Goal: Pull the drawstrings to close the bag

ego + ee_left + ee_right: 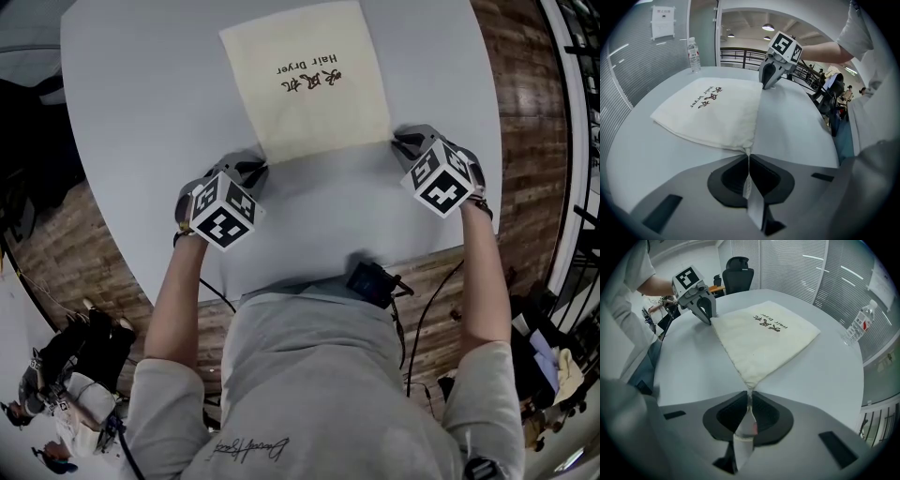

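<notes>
On 1 table (141,112), 2 grippers, 1 bag and 1 bottle are counted. The left gripper (251,171) is seen clamped on the left cord (746,154) at the bag's near-left corner. The cream bag (309,80) is laid flat mid-table, contents not visible. The right gripper (405,142) is pinched tight on the right cord (750,394) at the near-right corner, w/ the clear bottle (694,55) stood apart by the far edge.

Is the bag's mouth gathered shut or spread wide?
Spread wide: the bag lies flat, its near edge straight and ungathered between the left gripper and right gripper.
</notes>
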`<state>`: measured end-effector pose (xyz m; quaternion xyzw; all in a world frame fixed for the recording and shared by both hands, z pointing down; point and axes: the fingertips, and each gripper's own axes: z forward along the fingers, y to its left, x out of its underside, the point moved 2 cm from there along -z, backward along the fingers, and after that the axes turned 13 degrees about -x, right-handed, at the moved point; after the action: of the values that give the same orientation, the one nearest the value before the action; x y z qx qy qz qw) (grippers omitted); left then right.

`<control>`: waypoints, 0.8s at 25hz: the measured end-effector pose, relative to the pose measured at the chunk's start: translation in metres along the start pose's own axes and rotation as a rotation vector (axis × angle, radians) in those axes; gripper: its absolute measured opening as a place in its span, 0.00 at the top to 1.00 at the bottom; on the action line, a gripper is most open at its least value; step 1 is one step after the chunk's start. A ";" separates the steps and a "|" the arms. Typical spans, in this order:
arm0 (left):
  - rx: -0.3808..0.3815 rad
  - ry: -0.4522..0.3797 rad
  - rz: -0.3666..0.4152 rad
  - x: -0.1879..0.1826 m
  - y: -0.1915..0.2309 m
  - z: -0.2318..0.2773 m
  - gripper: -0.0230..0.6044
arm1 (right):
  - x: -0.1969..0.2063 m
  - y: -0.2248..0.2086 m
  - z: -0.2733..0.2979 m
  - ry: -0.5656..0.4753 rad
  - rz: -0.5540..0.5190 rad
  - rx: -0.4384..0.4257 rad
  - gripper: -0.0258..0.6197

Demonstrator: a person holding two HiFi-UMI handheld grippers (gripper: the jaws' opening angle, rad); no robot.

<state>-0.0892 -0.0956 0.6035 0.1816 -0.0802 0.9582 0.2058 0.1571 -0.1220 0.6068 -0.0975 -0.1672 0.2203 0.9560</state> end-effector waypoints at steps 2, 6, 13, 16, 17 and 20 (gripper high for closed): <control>0.001 0.002 -0.003 0.001 0.000 0.002 0.94 | 0.000 -0.002 0.001 -0.007 0.013 -0.004 0.87; 0.013 0.000 -0.028 0.000 0.001 0.002 0.94 | -0.001 -0.003 0.000 -0.017 0.037 0.007 0.87; -0.014 -0.003 -0.047 0.001 0.010 -0.008 0.94 | 0.000 -0.004 -0.002 0.053 0.050 0.043 0.92; -0.056 -0.015 -0.032 0.002 0.019 -0.018 0.95 | 0.000 -0.003 -0.007 0.039 0.053 0.077 0.92; -0.069 -0.018 -0.029 0.002 0.021 -0.020 0.95 | 0.000 0.000 -0.008 0.037 0.051 0.084 0.92; -0.087 -0.034 -0.052 0.002 0.028 -0.031 0.95 | 0.004 0.007 -0.013 0.024 0.058 0.099 0.92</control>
<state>-0.1123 -0.1129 0.5735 0.1908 -0.1207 0.9449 0.2369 0.1621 -0.1153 0.5939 -0.0575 -0.1414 0.2549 0.9548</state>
